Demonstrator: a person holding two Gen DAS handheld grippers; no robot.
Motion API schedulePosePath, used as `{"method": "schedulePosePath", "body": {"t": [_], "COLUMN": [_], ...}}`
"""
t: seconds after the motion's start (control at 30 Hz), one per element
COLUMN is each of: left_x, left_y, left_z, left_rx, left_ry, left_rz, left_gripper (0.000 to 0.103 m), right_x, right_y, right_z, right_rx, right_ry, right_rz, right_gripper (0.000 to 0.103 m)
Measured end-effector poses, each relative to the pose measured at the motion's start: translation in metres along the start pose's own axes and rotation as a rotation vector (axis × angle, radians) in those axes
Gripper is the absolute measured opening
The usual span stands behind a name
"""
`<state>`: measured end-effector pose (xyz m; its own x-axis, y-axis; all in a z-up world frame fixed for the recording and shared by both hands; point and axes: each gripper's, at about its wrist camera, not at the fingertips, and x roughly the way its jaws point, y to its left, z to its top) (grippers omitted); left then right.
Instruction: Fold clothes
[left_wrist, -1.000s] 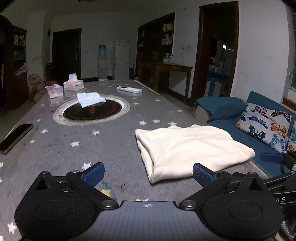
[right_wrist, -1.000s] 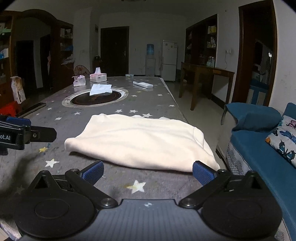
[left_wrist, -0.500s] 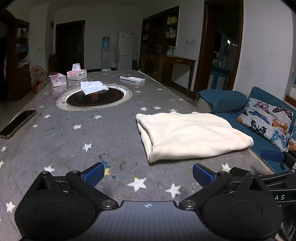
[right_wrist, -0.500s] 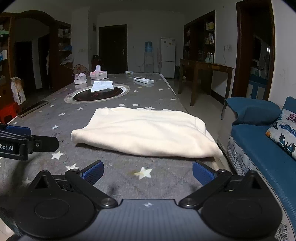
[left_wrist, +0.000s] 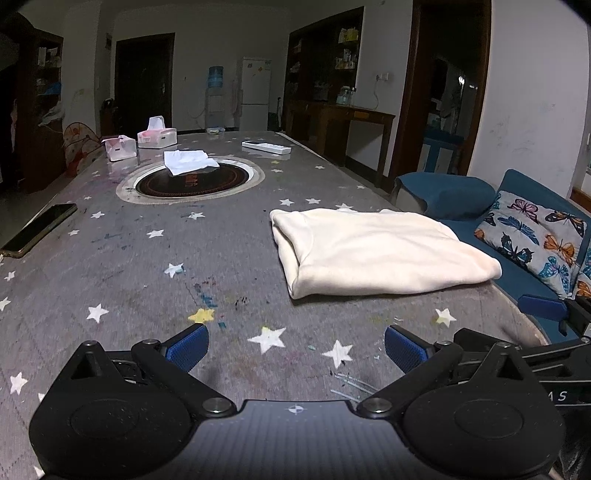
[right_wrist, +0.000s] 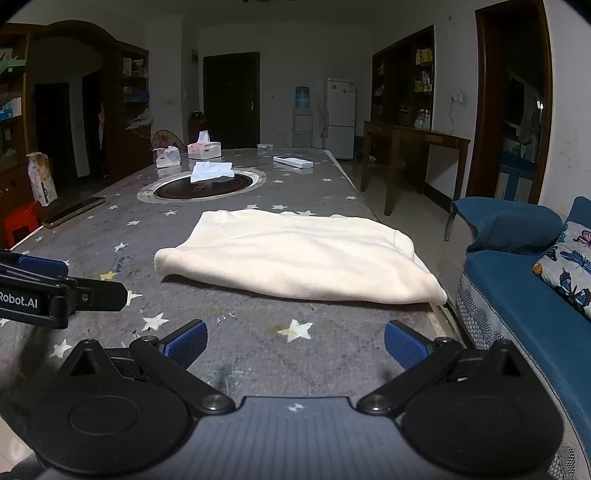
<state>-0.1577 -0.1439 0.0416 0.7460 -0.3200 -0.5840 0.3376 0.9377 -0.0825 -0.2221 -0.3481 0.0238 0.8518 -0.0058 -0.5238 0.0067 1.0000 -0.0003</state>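
A cream garment (left_wrist: 376, 251) lies folded flat on the grey star-patterned tablecloth (left_wrist: 147, 266), near the table's right edge; it also shows in the right wrist view (right_wrist: 295, 258). My left gripper (left_wrist: 295, 347) is open and empty, held back from the garment over the near part of the table. My right gripper (right_wrist: 295, 343) is open and empty, also short of the garment. The right gripper's side shows at the left wrist view's right edge (left_wrist: 543, 306), and the left gripper's side shows at the right wrist view's left edge (right_wrist: 55, 291).
A round dark inset (left_wrist: 192, 181) with a white cloth (left_wrist: 188, 160) lies mid-table. Two tissue boxes (left_wrist: 157, 136), a remote (left_wrist: 266, 147) and a phone (left_wrist: 37, 229) lie on the table. A blue sofa (left_wrist: 517, 266) with a butterfly cushion stands right of the table.
Both grippers have drawn back from the garment toward the near table edge and risen a little; the garment lies still. Both stay open.
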Motion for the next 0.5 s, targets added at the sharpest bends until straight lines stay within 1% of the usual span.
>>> {"method": "schedulePosePath", "body": {"t": [0.5], "left_x": [-0.0027], "left_y": [-0.0081], "left_z": [-0.0048], "left_rx": [0.002], "left_ry": [0.006], "left_rz": [-0.015], "left_gripper": [0.103], "right_x": [-0.0071], "right_y": [0.001], "right_z": [-0.0076], "right_rx": [0.007], "right_ry": [-0.006], "right_rz": [-0.005], "right_gripper": [0.103]}}
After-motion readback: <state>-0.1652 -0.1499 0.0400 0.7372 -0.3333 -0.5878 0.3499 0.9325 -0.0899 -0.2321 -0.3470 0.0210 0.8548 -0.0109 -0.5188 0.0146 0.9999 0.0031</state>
